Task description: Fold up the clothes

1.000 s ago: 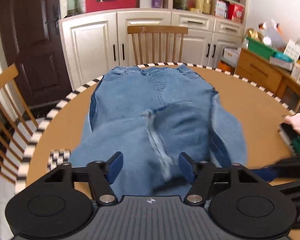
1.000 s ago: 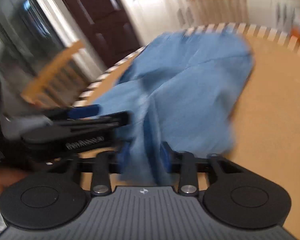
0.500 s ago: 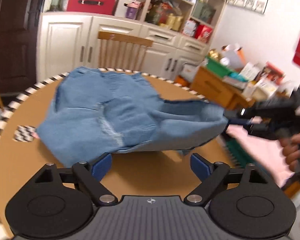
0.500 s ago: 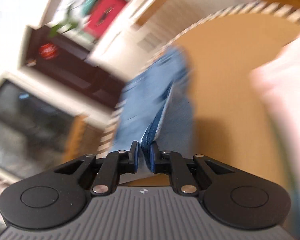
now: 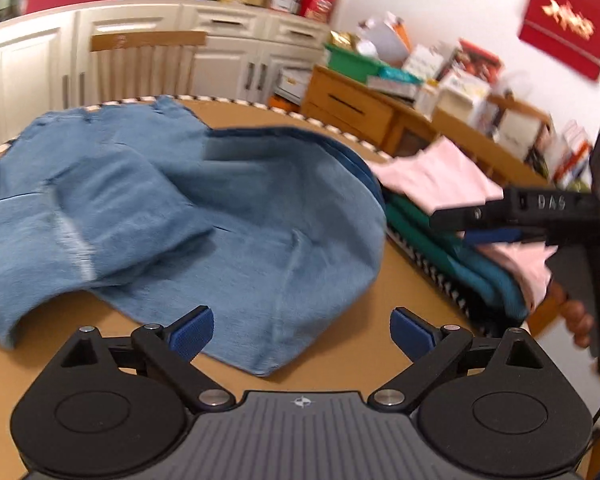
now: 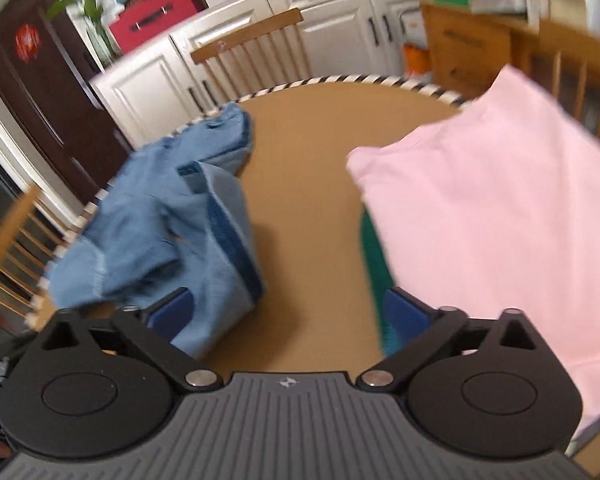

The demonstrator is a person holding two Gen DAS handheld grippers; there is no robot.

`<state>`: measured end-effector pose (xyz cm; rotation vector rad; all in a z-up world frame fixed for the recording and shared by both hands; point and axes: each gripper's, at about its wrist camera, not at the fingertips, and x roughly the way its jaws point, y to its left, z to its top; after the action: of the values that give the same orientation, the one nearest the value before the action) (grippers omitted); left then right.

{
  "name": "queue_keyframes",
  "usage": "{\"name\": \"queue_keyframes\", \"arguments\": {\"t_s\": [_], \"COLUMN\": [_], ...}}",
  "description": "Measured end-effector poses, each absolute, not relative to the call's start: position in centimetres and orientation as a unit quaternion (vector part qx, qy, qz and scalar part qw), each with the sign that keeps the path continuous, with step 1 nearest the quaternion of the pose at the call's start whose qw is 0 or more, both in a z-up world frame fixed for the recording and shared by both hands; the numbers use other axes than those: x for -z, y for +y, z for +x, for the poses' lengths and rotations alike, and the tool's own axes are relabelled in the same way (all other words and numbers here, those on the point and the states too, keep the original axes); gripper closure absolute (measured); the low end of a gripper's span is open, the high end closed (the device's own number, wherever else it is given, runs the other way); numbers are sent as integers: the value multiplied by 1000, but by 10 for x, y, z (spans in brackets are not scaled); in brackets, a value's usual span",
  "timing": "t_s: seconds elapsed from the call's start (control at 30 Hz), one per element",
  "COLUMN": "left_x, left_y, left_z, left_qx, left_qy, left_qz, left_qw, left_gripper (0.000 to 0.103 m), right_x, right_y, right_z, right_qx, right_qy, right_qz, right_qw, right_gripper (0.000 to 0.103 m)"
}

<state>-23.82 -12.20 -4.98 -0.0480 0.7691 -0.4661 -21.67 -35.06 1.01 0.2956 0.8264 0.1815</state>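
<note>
Blue jeans (image 5: 228, 216) lie loosely folded on the round wooden table (image 5: 396, 280), with one leg doubled over the seat. My left gripper (image 5: 300, 324) hovers at their near hem. Its jaws are opening wide and the pads touch no cloth. In the right wrist view the jeans (image 6: 172, 236) lie bunched at the left. My right gripper (image 6: 286, 304) has its jaws opening over bare table, its left pad (image 6: 168, 314) beside the denim fold and nothing gripped. The right gripper (image 5: 466, 226) also shows at the right of the left wrist view, over the stacked clothes.
A pink garment (image 6: 492, 216) lies on a green one (image 6: 376, 280) at the table's right side. A wooden chair (image 5: 148, 64) stands behind the table before white cabinets (image 5: 28, 64). Another chair (image 6: 12, 248) is at the left, and a cluttered wooden sideboard (image 5: 352, 108) at the right.
The right gripper pulled a jeans leg across to the right, then let go and opened wide. The left gripper opened wider and swung right. The jeans now lie settled on the table.
</note>
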Motion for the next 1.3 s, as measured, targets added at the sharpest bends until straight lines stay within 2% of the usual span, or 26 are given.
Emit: {"name": "queue_keyframes", "arguments": {"t_s": [0.07, 0.2, 0.27, 0.4, 0.5, 0.53, 0.67, 0.77, 0.9, 0.97, 1.07, 1.1, 1.13, 1.17, 1.2, 1.23, 1.3], "left_x": [58, 67, 69, 75, 77, 77, 80, 84, 96, 100, 104, 104, 104, 104, 104, 104, 97], "left_y": [-132, -144, -145, -142, -139, -139, -143, -150, -158, -161, -165, -165, -163, -160, -154, -148, -139], "left_z": [-237, -236, -236, -232, -227, -225, -216, -211, -197, -192, -186, -184, -182, -178, -174, -169, -169], "left_qx": [234, 253, 253, 240, 229, 224, 222, 233, 247, 254, 262, 265, 269, 273, 280, 287, 289], "left_qy": [374, 378, 379, 396, 403, 405, 408, 400, 417, 415, 408, 407, 409, 416, 433, 449, 458], "left_qz": [-13, -14, -12, -20, -33, -35, -36, -23, -15, -9, -2, -5, -14, -31, -63, -95, -136], "left_qw": [897, 891, 890, 886, 886, 886, 885, 886, 874, 874, 875, 874, 872, 867, 855, 841, 829], "left_gripper": [7, 7, 6, 6, 6, 6, 6, 9, 21, 22, 26, 32, 43, 52, 73, 80, 81], "right_x": [-12, -16, -16, -9, -18, -22, -42, -32, -17, -11, 9, 15, 21, 27, 31, 32, 24], "right_y": [-346, -367, -362, -348, -342, -340, -333, -337, -344, -346, -339, -338, -337, -337, -338, -337, -338], "right_z": [-220, -226, -237, -225, -207, -203, -210, -193, -169, -150, -124, -118, -112, -106, -103, -104, -110], "right_qx": [-75, -134, -101, -51, -30, -43, -151, -206, -213, -232, -268, -283, -297, -315, -321, -324, -342], "right_qy": [402, 382, 381, 495, 521, 514, 395, 390, 378, 390, 412, 430, 448, 474, 495, 499, 497], "right_qz": [118, 196, 206, 134, 76, 48, -67, -86, -84, -73, -65, -53, -41, -10, 19, 34, 54], "right_qw": [905, 893, 896, 857, 850, 855, 904, 893, 897, 888, 869, 856, 842, 822, 807, 803, 796], "right_gripper": [1, 1, 1, 1, 1, 1, 1, 1, 5, 22, 28, 32, 47, 72, 75, 75, 82]}}
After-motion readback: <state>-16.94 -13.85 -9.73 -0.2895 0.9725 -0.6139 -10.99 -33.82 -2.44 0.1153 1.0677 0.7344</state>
